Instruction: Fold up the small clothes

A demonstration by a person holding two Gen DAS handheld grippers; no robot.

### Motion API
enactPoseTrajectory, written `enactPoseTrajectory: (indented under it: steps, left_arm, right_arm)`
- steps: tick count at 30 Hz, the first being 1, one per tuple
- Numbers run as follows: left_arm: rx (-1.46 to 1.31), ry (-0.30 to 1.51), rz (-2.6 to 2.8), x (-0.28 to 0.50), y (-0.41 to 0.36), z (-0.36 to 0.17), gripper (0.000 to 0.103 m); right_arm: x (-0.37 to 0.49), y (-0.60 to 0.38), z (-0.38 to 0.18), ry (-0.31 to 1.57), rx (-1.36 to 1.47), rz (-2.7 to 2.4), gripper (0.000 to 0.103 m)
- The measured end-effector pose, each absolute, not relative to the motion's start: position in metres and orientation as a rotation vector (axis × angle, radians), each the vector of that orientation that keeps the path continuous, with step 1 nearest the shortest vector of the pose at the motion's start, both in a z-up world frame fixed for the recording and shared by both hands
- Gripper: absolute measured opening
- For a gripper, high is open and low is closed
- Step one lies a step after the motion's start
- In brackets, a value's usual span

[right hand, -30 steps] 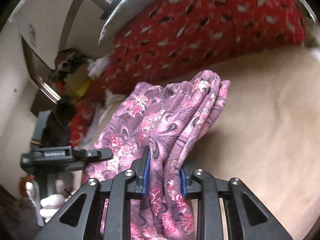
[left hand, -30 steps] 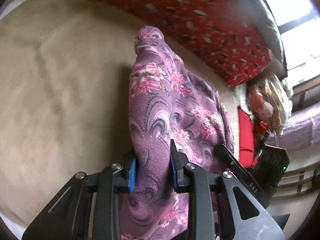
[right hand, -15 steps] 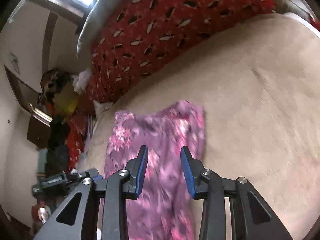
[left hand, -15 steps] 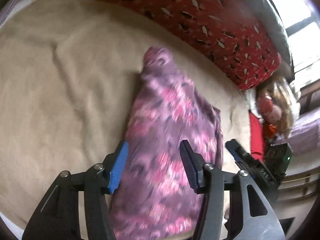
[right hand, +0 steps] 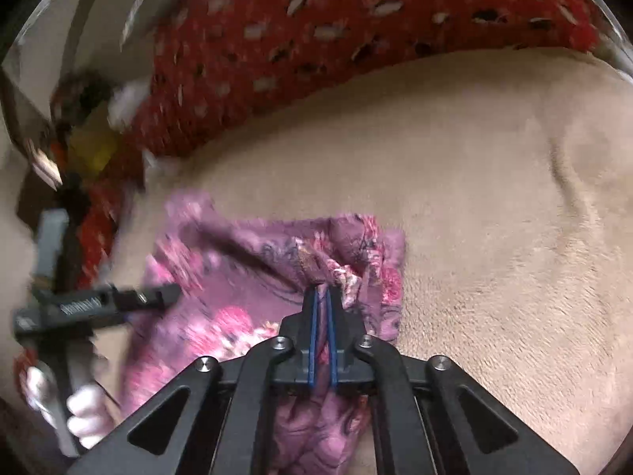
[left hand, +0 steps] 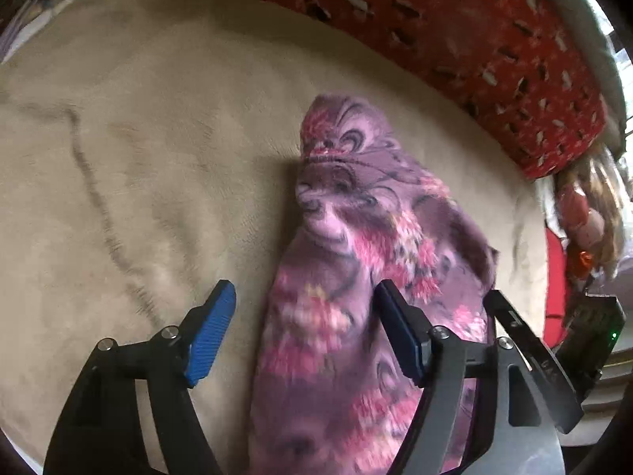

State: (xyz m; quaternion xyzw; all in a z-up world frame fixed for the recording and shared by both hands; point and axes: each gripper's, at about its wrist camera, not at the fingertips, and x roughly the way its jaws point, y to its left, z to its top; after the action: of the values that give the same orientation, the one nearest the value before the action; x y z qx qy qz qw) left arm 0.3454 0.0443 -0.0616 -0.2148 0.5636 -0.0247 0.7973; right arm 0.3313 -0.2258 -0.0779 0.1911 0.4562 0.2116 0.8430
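Both views blur the garment (left hand: 356,277), frame-cut below right gripper (right hand: 323,297)

A garment (left hand: 356,277) lies on a blanket (left hand: 138,178), running from near to far. Beyond the blanket, along its far edge, sits a long cushion (left hand: 455,31). In the left wrist view, the left gripper (left hand: 304,328) is over the garment's near part, one finger left of the cloth, the other over it. The right gripper (right hand: 323,316) is at the garment's (right hand: 237,277) right side, cloth between its fingers. The blanket (right hand: 494,198) spreads to the right.
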Motion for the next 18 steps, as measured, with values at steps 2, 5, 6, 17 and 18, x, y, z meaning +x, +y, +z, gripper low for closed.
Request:
enactPoseTrajectory:
  steps: [2, 5, 6, 17, 18]
  left_arm:
    - [-0.437, 1.161, -0.064, 0.324, 0.046, -0.045, 0.074]
    - [-0.372, 1.125, -0.035, 0.297, 0.040, -0.040, 0.074]
    - [-0.350, 1.131, -0.024, 0.294, 0.037, -0.045, 0.074]
    - [-0.301, 1.176, 0.023, 0.244, 0.016, -0.062, 0.076]
    - [-0.283, 1.188, 0.028, 0.243, 0.014, -0.068, 0.077]
  right_arm:
    - [0.314, -0.233, -0.060, 0.909, 0.421, 0.470, 0.015]
    - [0.285, -0.226, -0.048, 0.844, 0.428, 0.560, 0.015]
    - [0.276, -0.218, -0.053, 0.857, 0.373, 0.567, 0.015]
    - [0.216, -0.218, -0.057, 0.935, 0.285, 0.573, 0.019]
    - [0.210, -0.218, -0.062, 0.955, 0.262, 0.570, 0.020]
